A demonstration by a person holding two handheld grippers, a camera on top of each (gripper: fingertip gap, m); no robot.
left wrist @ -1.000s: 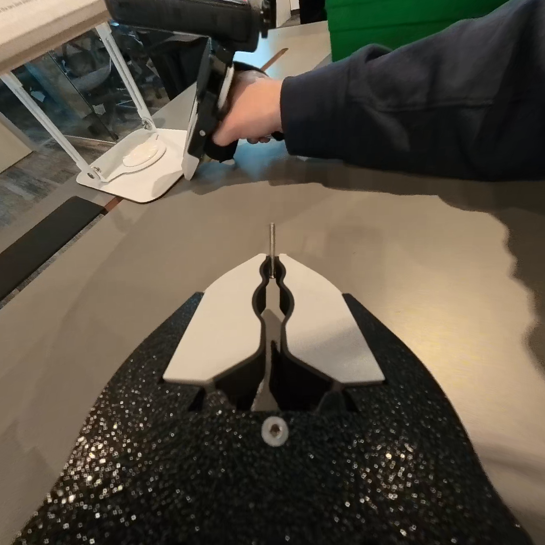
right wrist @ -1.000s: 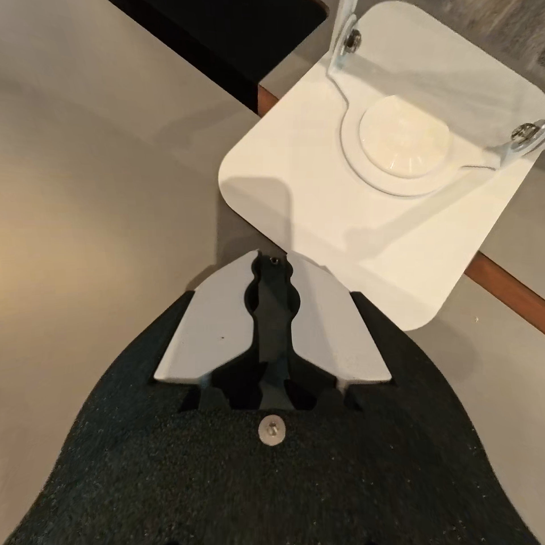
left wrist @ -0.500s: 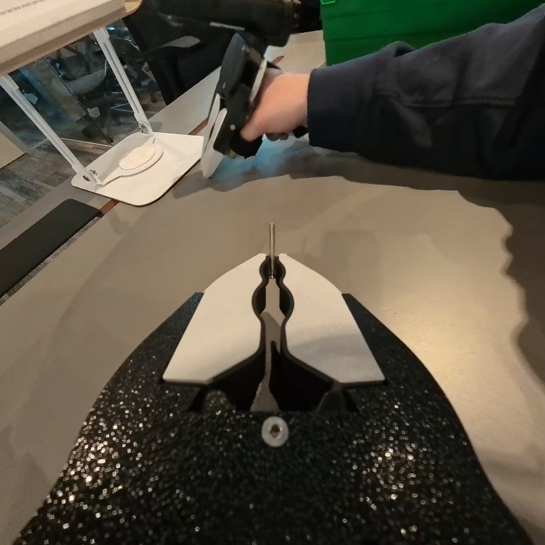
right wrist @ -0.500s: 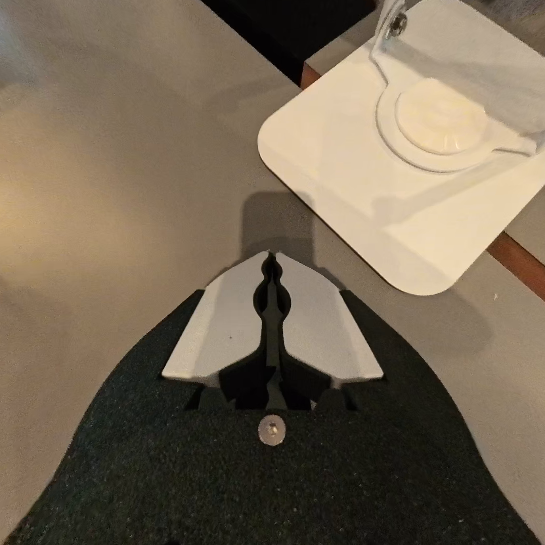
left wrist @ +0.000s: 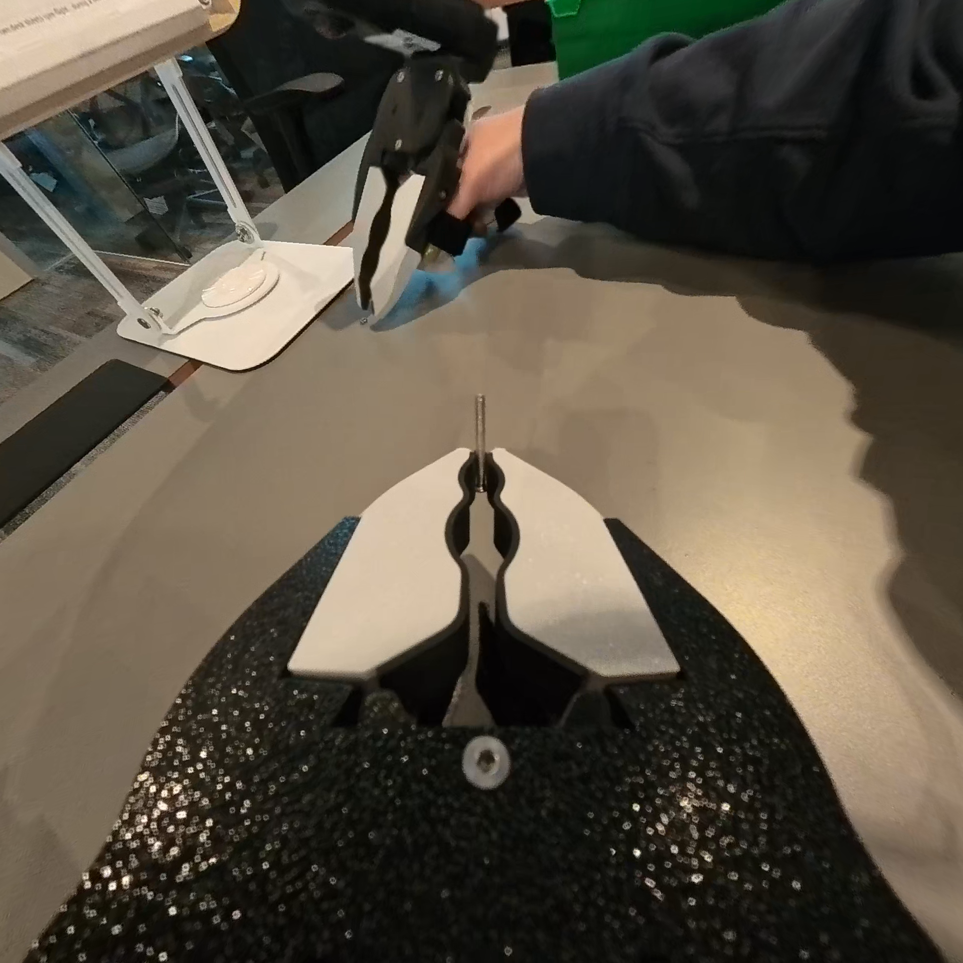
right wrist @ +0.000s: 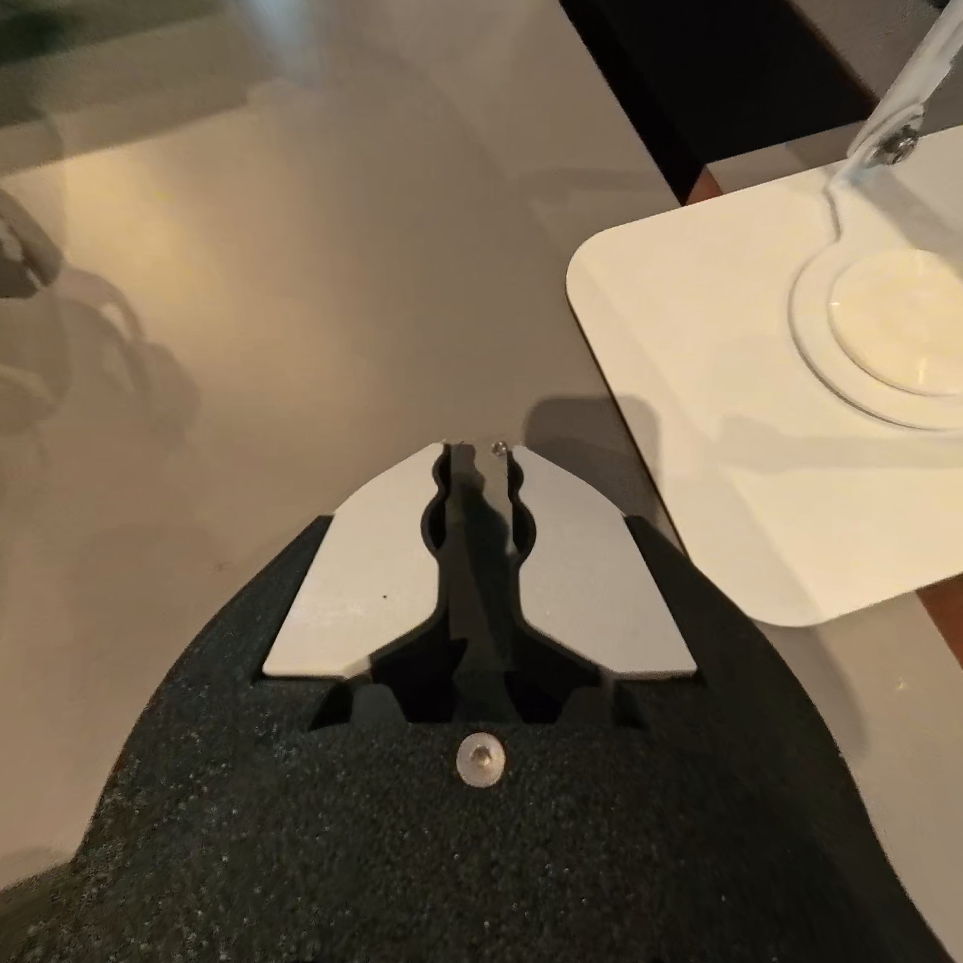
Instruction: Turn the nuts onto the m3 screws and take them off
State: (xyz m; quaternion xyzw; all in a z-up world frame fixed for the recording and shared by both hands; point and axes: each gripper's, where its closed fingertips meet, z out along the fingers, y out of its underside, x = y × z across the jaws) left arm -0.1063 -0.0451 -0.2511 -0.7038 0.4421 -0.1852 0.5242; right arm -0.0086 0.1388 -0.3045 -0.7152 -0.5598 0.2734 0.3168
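The left gripper (left wrist: pixel 480 458) pinches an upright screw (left wrist: pixel 479 443), while beyond the screw the right gripper (left wrist: pixel 371 307) hovers beside a white stand base (left wrist: pixel 245 312).

Dim, warm indoor light; the worktop (left wrist: pixel 260 495) shows soft glare and wavy shadows. Wide-angle bending at the edges; motion blur smears the right wrist view's far corner.

Bench (left wrist: pixel 260 495): smooth grey-beige, glossy, warm reflections.
Behind: glass partition (left wrist: pixel 104 172), office chairs (left wrist: pixel 297 94).
Floor (left wrist: pixel 31 323): grey carpet.
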